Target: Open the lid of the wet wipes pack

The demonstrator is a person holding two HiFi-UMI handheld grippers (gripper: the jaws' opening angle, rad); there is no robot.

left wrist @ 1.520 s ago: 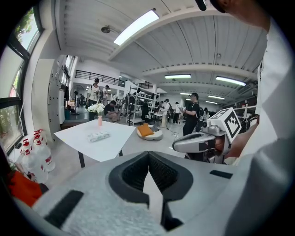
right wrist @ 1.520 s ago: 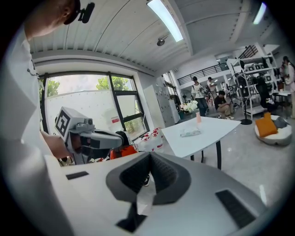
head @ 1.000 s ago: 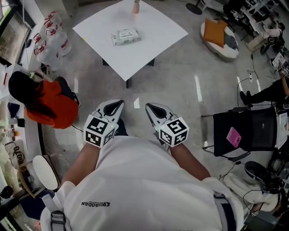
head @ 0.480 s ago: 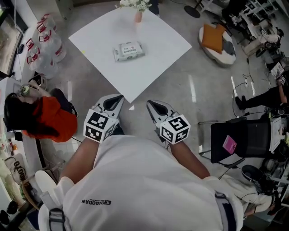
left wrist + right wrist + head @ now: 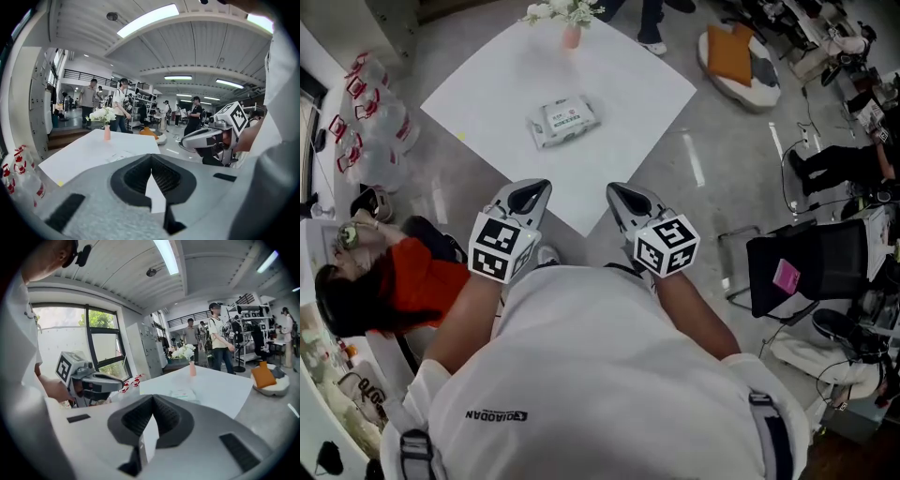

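The wet wipes pack (image 5: 563,120), white with a green label, lies flat with its lid down in the middle of the white square table (image 5: 487,84). It also shows small and far off in the left gripper view (image 5: 119,154) and the right gripper view (image 5: 183,393). Both grippers are held close to my chest, just short of the table's near corner. My left gripper (image 5: 532,191) (image 5: 151,155) is shut and holds nothing. My right gripper (image 5: 619,193) (image 5: 153,397) is likewise shut and empty. The two are side by side and well short of the pack.
A pink vase of white flowers (image 5: 571,34) stands at the table's far corner. Packs of water bottles (image 5: 370,122) sit on the floor at left, near a person in an orange top (image 5: 403,286). A black chair (image 5: 811,267) and an orange cushion (image 5: 733,54) are at right.
The table and the pack have come nearer, and the table's near corner now lies just ahead of the jaw tips. Both grippers stay shut, side by side.
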